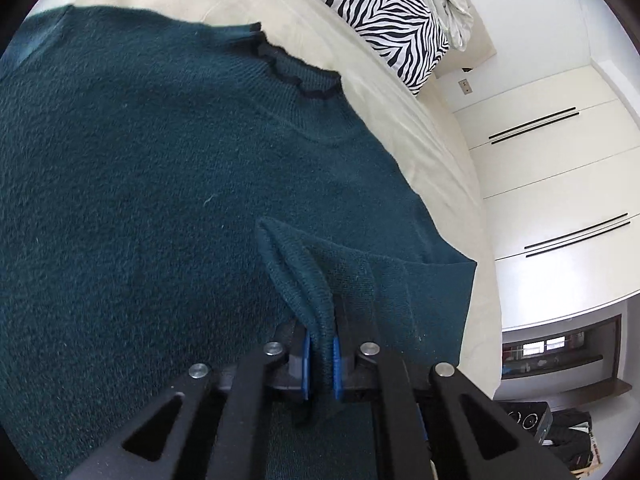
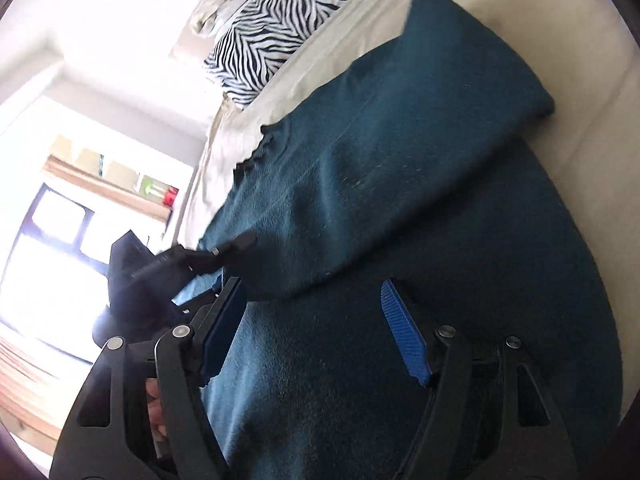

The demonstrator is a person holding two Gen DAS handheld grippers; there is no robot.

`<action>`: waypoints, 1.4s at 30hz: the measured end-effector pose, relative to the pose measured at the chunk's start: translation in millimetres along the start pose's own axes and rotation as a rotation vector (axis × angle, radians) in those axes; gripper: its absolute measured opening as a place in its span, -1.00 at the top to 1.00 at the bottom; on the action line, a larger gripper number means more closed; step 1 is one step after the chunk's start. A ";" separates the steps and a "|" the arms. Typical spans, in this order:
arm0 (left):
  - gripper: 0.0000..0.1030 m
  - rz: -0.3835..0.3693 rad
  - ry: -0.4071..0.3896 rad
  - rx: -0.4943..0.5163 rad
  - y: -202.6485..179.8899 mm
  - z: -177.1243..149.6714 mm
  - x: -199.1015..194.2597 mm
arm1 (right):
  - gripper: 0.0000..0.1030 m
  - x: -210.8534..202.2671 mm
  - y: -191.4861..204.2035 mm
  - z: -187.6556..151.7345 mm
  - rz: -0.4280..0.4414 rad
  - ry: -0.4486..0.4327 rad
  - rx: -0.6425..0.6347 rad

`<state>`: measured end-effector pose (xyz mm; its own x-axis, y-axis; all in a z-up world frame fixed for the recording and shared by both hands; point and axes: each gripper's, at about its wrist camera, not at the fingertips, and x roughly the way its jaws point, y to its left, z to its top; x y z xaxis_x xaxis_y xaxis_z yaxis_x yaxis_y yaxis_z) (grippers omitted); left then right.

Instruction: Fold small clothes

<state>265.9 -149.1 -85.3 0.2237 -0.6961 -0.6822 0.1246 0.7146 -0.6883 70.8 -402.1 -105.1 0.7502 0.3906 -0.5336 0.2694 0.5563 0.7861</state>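
left wrist: close over the sweater [image 1: 160, 200], facing down toward wardrobes [image 1: 560, 184]; right wrist: close, facing window [image 2: 52, 264] | shared: sweater, bed [image 1: 420, 136], zebra pillow [image 1: 384, 12]

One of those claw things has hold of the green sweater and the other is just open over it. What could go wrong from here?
The left gripper pinches only a small bunched fold of the sweater, so the knit may slip out or stretch when pulled. The right gripper is open and holds nothing; lifting one-sided could drag the folded sleeve askew on the bed.
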 end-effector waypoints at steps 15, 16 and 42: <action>0.84 0.004 -0.307 0.098 -5.0 47.5 -78.6 | -0.34 3.1 -40.3 47.3 0.180 -0.099 0.337; 0.84 0.013 -0.306 0.091 0.1 50.7 -77.2 | -0.34 4.5 -44.3 52.8 0.177 -0.114 0.359; 0.83 0.113 -0.329 -0.047 94.0 53.1 -57.0 | -0.22 -20.8 -82.3 66.4 0.213 -0.329 0.437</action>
<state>316.1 -38.6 -98.1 0.5344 -0.5477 -0.6438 0.0379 0.7764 -0.6291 73.1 -504.7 -137.9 0.9444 0.1731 -0.2795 0.2637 0.1089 0.9584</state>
